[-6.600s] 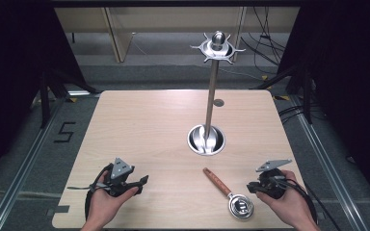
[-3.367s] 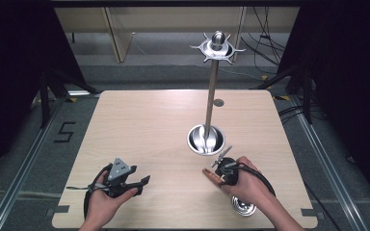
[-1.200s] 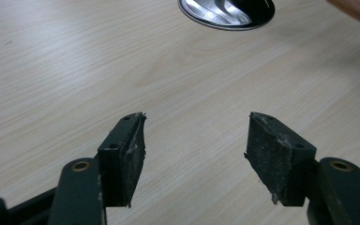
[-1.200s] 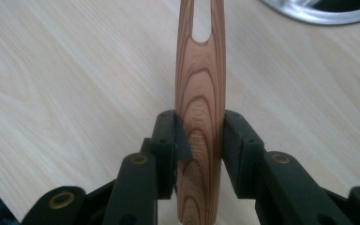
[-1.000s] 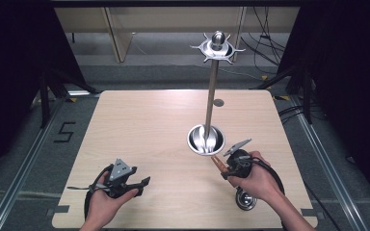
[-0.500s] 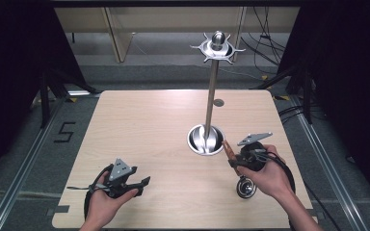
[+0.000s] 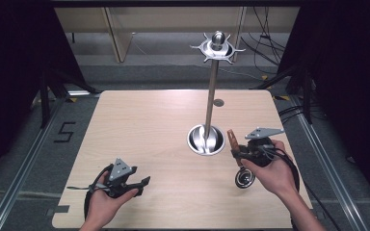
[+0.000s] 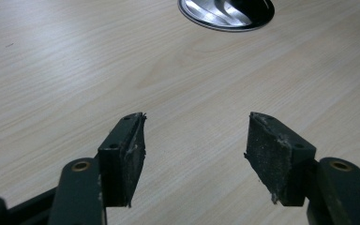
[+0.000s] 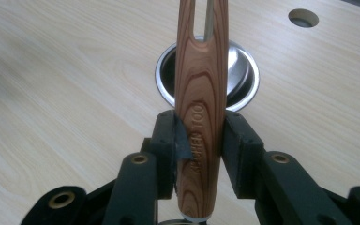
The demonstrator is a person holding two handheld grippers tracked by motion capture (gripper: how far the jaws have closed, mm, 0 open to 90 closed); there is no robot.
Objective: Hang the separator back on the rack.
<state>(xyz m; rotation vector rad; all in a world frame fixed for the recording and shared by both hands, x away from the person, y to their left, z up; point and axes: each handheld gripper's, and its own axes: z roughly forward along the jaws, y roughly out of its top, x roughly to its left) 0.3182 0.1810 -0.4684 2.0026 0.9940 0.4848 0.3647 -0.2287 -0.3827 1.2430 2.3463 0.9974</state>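
The right gripper [image 9: 199, 136] clamped the wooden-handled metal kitchen tool [image 9: 200, 108] for hanging on the steel rack [image 7: 212, 91]; left gripper [image 8: 194, 150] jaws stood apart.

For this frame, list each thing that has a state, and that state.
Right gripper: shut on the wooden handle.
Wooden-handled utensil: lifted, handle up, metal head hanging low near the table.
Left gripper: open, holding nothing, resting over the table.
Hanging stand: upright, hooks bare.
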